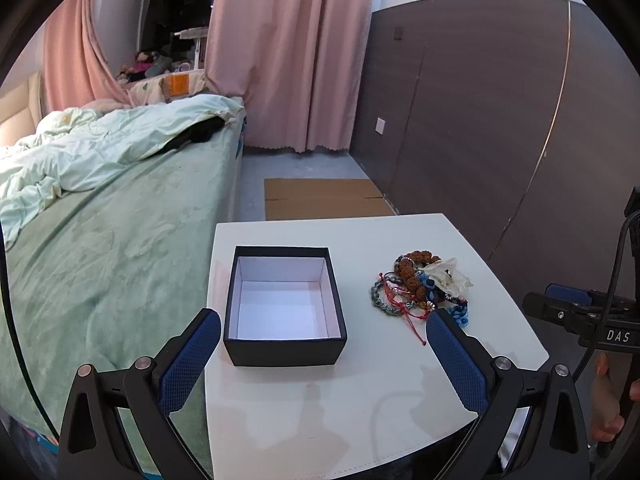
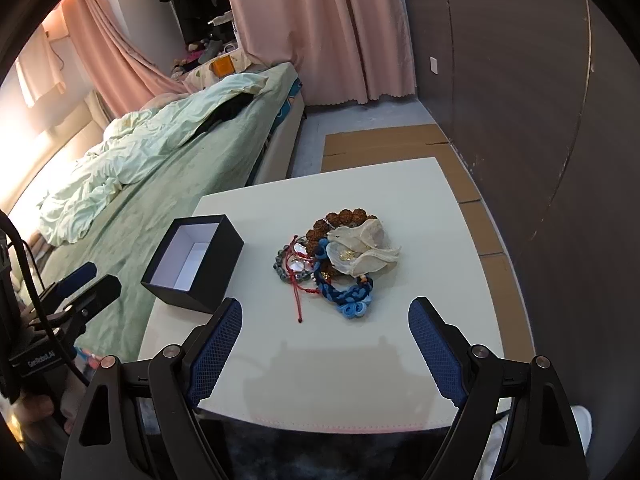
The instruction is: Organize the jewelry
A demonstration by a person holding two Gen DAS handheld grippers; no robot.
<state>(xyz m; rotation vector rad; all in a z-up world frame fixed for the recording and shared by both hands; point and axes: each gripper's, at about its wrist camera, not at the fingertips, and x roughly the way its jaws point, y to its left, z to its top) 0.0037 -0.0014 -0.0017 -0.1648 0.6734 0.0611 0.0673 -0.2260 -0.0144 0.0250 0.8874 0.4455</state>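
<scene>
An open black box (image 1: 284, 308) with a white empty inside stands on the left part of a white table (image 1: 360, 392); it also shows in the right wrist view (image 2: 194, 262). A pile of jewelry (image 1: 420, 286) lies to its right: brown bead bracelet, blue braided cord, red string, grey beads, a sheer white pouch. The pile shows in the right wrist view (image 2: 340, 260). My left gripper (image 1: 323, 330) is open and empty, hovering near the box's front. My right gripper (image 2: 325, 314) is open and empty, in front of the pile.
A bed (image 1: 112, 248) with green cover and rumpled duvet lies left of the table. Flat cardboard (image 1: 320, 198) lies on the floor behind it. A dark wall panel (image 1: 500, 120) stands to the right, pink curtains (image 1: 288, 52) behind.
</scene>
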